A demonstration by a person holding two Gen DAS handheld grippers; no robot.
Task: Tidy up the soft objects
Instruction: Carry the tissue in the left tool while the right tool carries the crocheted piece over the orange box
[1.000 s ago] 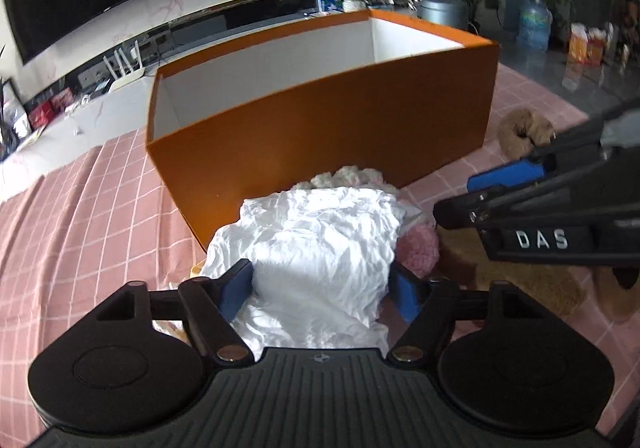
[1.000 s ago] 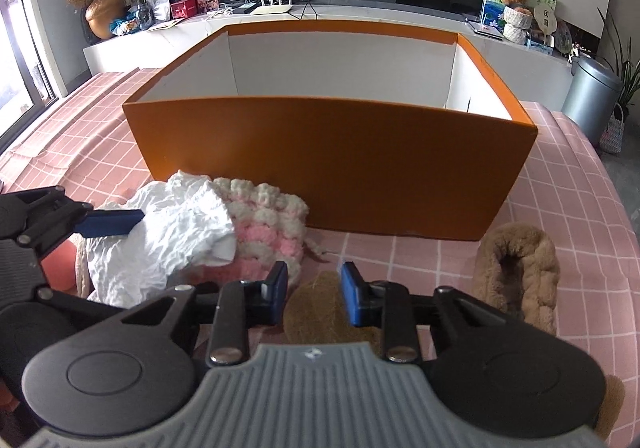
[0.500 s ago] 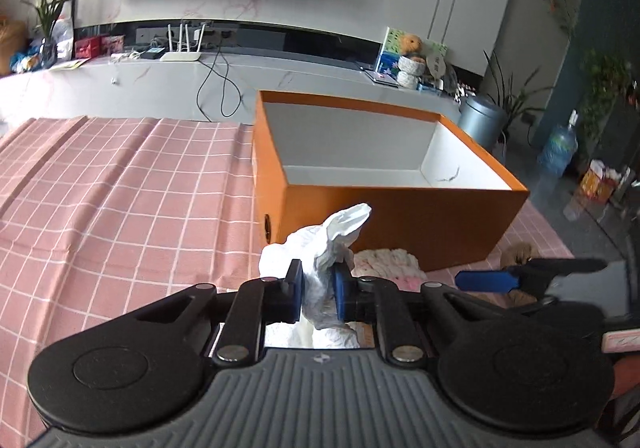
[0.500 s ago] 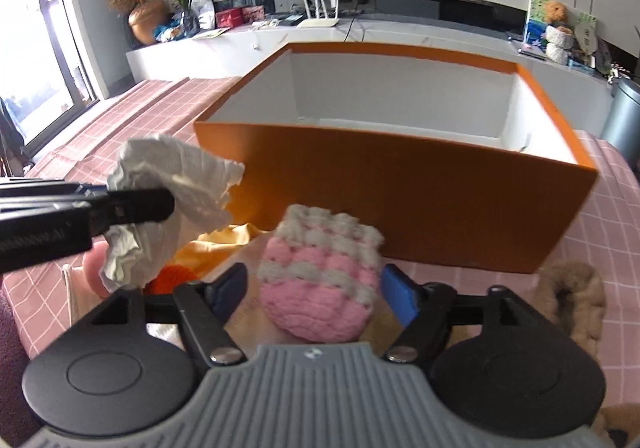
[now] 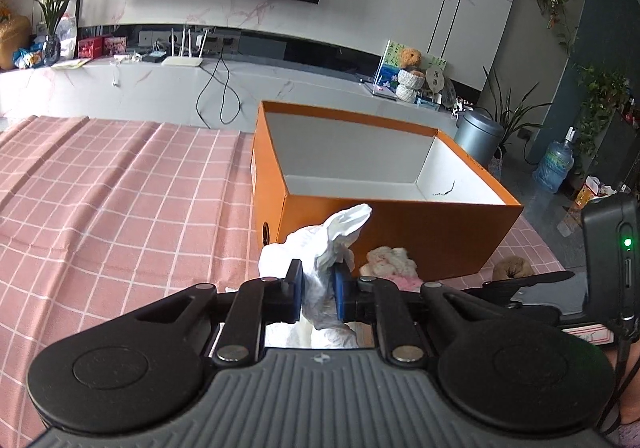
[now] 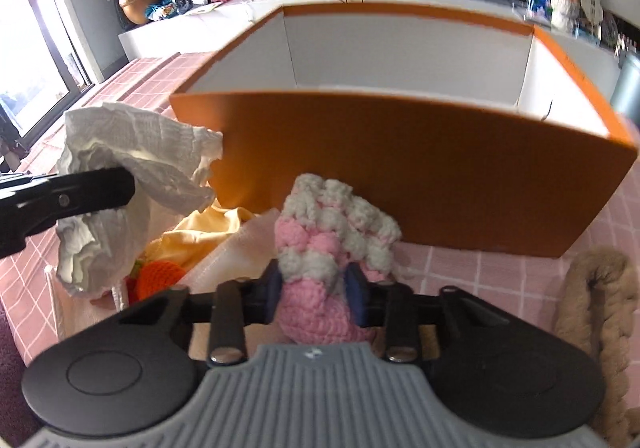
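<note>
My left gripper (image 5: 318, 288) is shut on a crumpled white cloth (image 5: 324, 244) and holds it up in front of the orange box (image 5: 400, 224); the cloth also shows in the right wrist view (image 6: 132, 164). My right gripper (image 6: 314, 288) is shut on a pink and white crocheted piece (image 6: 324, 244), held just in front of the box's near wall (image 6: 400, 156). The box is open at the top, white inside, and looks empty.
A yellow cloth (image 6: 204, 232), an orange knitted piece (image 6: 158, 276) and a pale pink cloth (image 6: 236, 252) lie on the pink checked tablecloth (image 5: 100, 188) by the box. A tan fluffy slipper (image 6: 596, 304) lies at the right. The right gripper's body (image 5: 600, 268) is close beside the left one.
Both grippers have closed: the left on the white cloth, the right on the pink and white crocheted piece. Both have lifted their pieces off the pile toward the box.
</note>
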